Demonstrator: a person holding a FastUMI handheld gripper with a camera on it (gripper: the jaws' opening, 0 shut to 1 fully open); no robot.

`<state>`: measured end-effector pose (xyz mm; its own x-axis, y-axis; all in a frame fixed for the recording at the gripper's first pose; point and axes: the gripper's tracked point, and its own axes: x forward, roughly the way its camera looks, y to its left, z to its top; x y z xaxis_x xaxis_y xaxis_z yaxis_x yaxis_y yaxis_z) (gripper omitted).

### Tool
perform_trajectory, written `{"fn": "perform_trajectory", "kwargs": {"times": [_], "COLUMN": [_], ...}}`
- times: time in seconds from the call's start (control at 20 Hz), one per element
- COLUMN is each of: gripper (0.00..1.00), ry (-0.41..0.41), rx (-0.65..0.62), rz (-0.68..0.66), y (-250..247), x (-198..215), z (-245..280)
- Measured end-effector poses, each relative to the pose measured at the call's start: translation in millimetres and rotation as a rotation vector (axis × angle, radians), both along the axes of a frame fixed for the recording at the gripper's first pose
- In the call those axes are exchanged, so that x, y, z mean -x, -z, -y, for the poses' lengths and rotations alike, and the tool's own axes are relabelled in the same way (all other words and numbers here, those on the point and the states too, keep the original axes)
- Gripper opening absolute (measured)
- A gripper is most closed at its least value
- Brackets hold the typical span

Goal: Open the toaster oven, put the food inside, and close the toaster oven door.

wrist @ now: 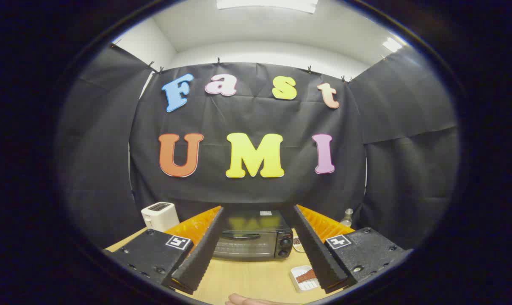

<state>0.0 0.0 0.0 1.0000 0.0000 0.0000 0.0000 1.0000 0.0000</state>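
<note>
- A wooden table (pixel 247 277) sits inside a booth walled with black cloth.
- The gripper (pixel 256 212) is raised above the table, its two fingers spread wide with nothing between them.
- The toaster oven (pixel 252 237) stands on the table beyond the fingers, framed in the gap between them. Its door is closed, the handle bar running across the upper part of the glass, with two knobs stacked on its right side.
- A small white plate (pixel 303 278) carrying a reddish-brown piece of food (pixel 306 276) lies on the table in front of the oven and to its right, partly hidden behind the right finger.
- Another small dish (pixel 297 243) sits just beside the oven's right side, mostly hidden.
- A white toaster (pixel 160 215) stands to the left of the oven, near the table's back edge.
- A clear bottle (pixel 347 217) stands behind the right finger, close to the cloth wall.
- Part of a person's hand (pixel 243 300) rests at the near edge of the table.
- Bare tabletop lies open between the near edge and the oven door.
</note>
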Motion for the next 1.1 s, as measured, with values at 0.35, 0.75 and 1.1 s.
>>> {"fn": "perform_trajectory", "kwargs": {"times": [0.35, 0.75, 1.1], "gripper": [1.00, 1.00, 1.00], "ry": [-0.022, -0.116, -0.059], "rx": [0.019, 0.021, -0.014], "rz": [-0.031, -0.065, -0.278], "y": [18.7, 25.6, 74.0], "x": [-15.4, -49.8, -152.9], "z": [-12.0, -35.3, -40.2]}}
